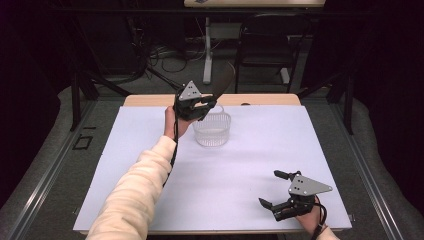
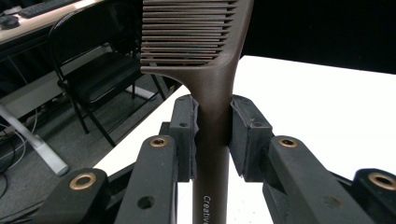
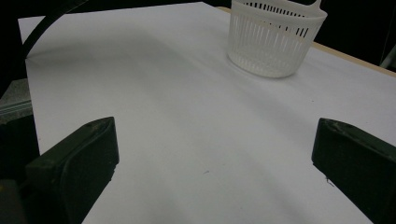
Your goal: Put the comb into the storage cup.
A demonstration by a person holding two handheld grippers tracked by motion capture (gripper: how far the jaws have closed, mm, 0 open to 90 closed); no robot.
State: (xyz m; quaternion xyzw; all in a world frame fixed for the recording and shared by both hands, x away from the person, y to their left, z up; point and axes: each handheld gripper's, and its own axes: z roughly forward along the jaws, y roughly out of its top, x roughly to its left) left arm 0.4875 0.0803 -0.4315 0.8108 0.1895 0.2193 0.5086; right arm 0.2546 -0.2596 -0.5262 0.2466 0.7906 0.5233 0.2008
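A dark brown comb (image 2: 196,32) stands upright between the pads of my left gripper (image 2: 214,135), which is shut on its handle just below the teeth. In the high view my left gripper (image 1: 200,105) hovers at the far side of the table, over the back rim of a white slotted basket (image 1: 212,129), and the comb (image 1: 221,82) sticks out beyond it. My right gripper (image 1: 270,188) rests near the front right of the white sheet, open with nothing between its jaws. From the right gripper (image 3: 215,154) the basket (image 3: 275,37) stands far ahead, and I cannot see inside it.
A white sheet (image 1: 250,160) covers the wooden table (image 1: 270,99). Beyond the far edge are a black folding chair (image 1: 265,45), a white desk leg (image 1: 207,55) and cables on the floor. Black frame posts (image 1: 75,95) stand at both sides.
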